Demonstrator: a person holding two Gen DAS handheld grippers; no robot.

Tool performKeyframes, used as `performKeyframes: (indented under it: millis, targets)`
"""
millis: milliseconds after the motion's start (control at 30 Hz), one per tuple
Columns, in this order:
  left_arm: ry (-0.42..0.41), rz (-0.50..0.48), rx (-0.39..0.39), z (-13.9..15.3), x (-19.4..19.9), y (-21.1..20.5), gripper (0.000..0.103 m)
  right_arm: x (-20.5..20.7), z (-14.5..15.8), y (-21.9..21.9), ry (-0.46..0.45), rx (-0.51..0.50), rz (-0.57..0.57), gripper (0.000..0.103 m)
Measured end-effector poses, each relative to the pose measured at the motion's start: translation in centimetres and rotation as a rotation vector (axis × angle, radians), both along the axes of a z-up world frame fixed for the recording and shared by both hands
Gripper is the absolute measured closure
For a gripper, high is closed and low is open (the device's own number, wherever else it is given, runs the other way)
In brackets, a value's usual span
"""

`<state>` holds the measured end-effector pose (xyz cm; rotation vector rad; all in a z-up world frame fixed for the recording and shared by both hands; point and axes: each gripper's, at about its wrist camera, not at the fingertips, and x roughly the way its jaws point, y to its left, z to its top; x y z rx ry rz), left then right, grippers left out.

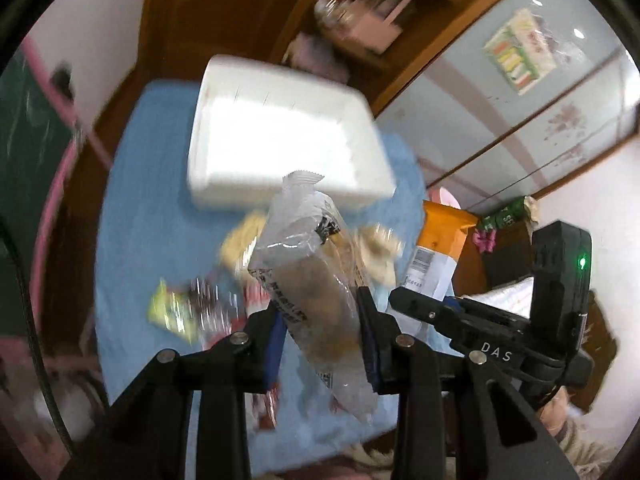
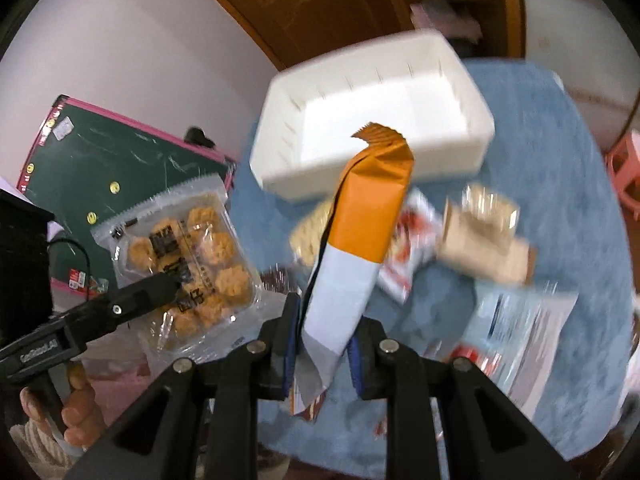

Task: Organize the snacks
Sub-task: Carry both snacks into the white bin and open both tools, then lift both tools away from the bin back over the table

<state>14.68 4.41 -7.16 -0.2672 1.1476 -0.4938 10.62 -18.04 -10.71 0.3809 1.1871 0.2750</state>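
My left gripper [image 1: 322,320] is shut on a clear pack of round golden cookies [image 1: 308,264], held above the blue tablecloth [image 1: 152,216]; the same pack shows in the right wrist view [image 2: 188,268]. My right gripper [image 2: 324,340] is shut on an orange-and-white snack packet [image 2: 360,240], also seen in the left wrist view [image 1: 436,256]. An empty white bin [image 1: 280,132] stands on the table beyond both packs, and it also shows in the right wrist view [image 2: 372,120].
Several loose snack packs lie on the cloth: a brown pack [image 2: 484,240], a red-and-white one [image 2: 408,248], a clear flat pack [image 2: 524,328], a yellow one [image 1: 168,312]. A wooden shelf [image 1: 360,20] stands behind; a green chalkboard [image 2: 120,168] leans left.
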Motion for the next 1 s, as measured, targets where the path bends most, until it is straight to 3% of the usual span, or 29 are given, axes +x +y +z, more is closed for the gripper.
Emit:
performKeyframes:
  millis: [267,400,567,600,667,700,733,767,867,1000]
  targets:
    - [-0.205,0.002,0.149,4.1,7.7,-3.7,0.072,8.5,3.9,-1.3,-0.118,-0.122,0.002,0.081]
    - [-0.232,0.042,0.217,3.7,12.8,-4.9,0.072,13.5,3.7,-1.2,-0.143,-0.203,-0.005,0.081]
    - [-0.204,0.096,0.316,0.9,18.7,-6.4,0.07,18.2,0.8,-1.0,-0.114,-0.309,-0.005,0.08]
    - [-0.192,0.104,0.336,0.3,19.5,-6.5,0.067,19.0,0.0,-0.9,-0.1,-0.322,0.002,0.08]
    - [-0.178,0.113,0.369,-0.7,20.4,-6.7,0.057,19.4,-1.0,-0.5,-0.078,-0.346,0.023,0.07]
    - [-0.177,0.114,0.377,-0.9,20.6,-6.8,0.039,19.6,-1.5,-0.3,-0.068,-0.363,0.034,0.055]
    - [-0.176,0.118,0.385,-1.1,20.7,-7.2,0.029,19.5,-1.9,-0.2,-0.065,-0.375,0.042,0.046]
    - [-0.185,0.137,0.395,-1.0,20.7,-7.2,0.015,19.3,-2.2,-0.1,-0.066,-0.38,0.051,0.043]
    - [-0.197,0.15,0.374,-0.8,20.0,-7.3,0.012,18.4,-2.4,0.1,-0.07,-0.362,0.076,0.028]
    - [-0.173,0.149,0.371,-0.3,18.7,-7.4,0.012,16.9,-1.4,0.3,-0.094,-0.366,0.077,0.027]
